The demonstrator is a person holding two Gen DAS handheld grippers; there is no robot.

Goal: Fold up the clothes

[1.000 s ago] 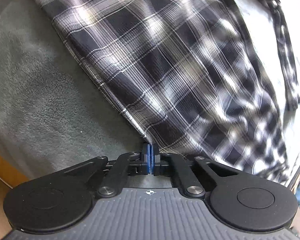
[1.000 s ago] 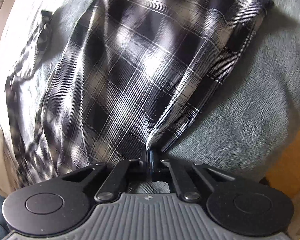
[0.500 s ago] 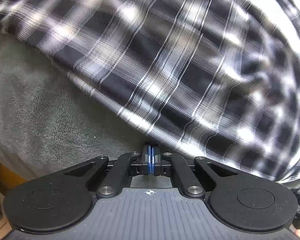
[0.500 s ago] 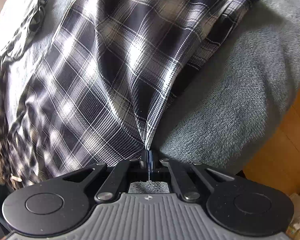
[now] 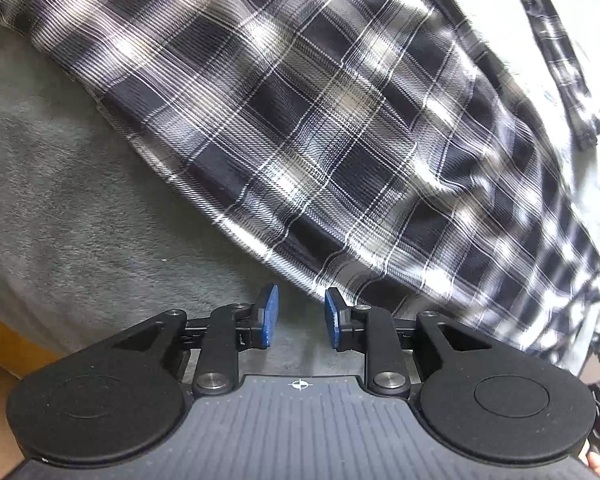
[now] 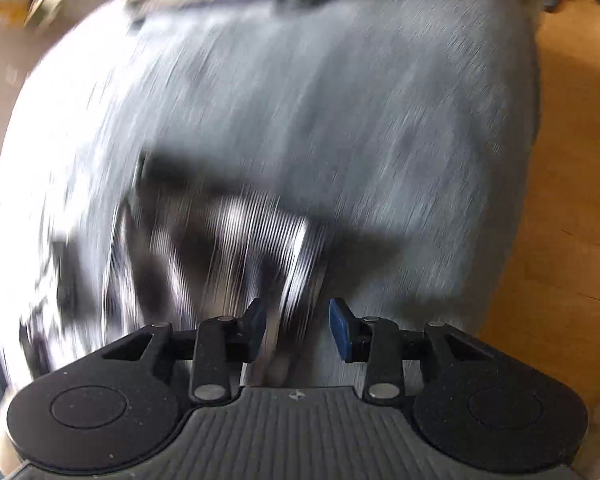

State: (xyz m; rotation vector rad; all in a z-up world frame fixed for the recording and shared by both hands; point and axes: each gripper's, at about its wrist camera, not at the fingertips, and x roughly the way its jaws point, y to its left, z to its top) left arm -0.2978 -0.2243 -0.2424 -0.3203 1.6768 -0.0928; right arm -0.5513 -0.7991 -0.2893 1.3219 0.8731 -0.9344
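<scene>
Both grippers, left gripper [image 5: 298,312] and right gripper [image 6: 298,326], have just opened, releasing the soft, light plaid shirt [image 5: 320,120]; regrasp its hem.

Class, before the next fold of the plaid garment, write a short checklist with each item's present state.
1. Left tongs released: ok, they have just opened, nothing between the pads.
2. Right tongs released: ok, they have just opened; blurred cloth shows in the gap, unpinched.
3. Plaid garment resting on the grey blanket: ok.
4. Folded edge straight: ok in the left view.
5. Far side flat: cannot tell, the right view is blurred.
</scene>
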